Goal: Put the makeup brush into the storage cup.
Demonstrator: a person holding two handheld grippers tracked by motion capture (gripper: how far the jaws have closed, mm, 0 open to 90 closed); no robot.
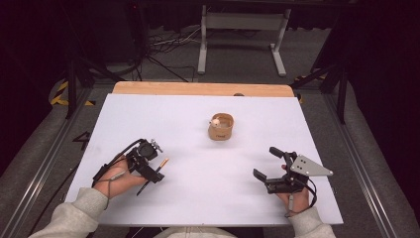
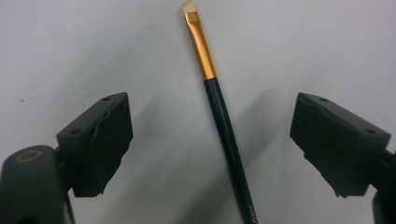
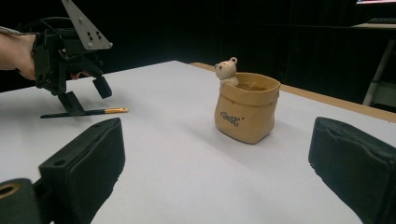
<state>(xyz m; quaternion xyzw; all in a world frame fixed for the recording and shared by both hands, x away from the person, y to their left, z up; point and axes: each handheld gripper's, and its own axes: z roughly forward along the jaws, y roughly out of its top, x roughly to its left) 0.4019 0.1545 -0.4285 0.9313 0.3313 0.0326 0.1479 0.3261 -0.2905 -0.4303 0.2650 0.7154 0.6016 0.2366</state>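
Observation:
A thin make-up brush (image 2: 224, 126) with a dark handle, gold ferrule and pale angled tip lies flat on the white table (image 1: 198, 198). My left gripper (image 2: 212, 112) hovers over it, open, with one jaw on each side of the handle and neither touching it. In the high view this gripper (image 1: 151, 166) sits at the near left with the brush (image 1: 159, 167) under it. A tan sack-shaped pot (image 3: 246, 109) with a small bear on its rim stands mid-table (image 1: 221, 127). My right gripper (image 3: 215, 140) is open and empty, at the near right (image 1: 267, 163), pointing toward the pot.
A wooden strip (image 1: 198, 89) runs along the table's far edge. Beyond it stand a white metal frame (image 1: 242, 29) and cables on the dark floor. A person's hands and grey sleeves (image 1: 74, 218) come in from the near edge.

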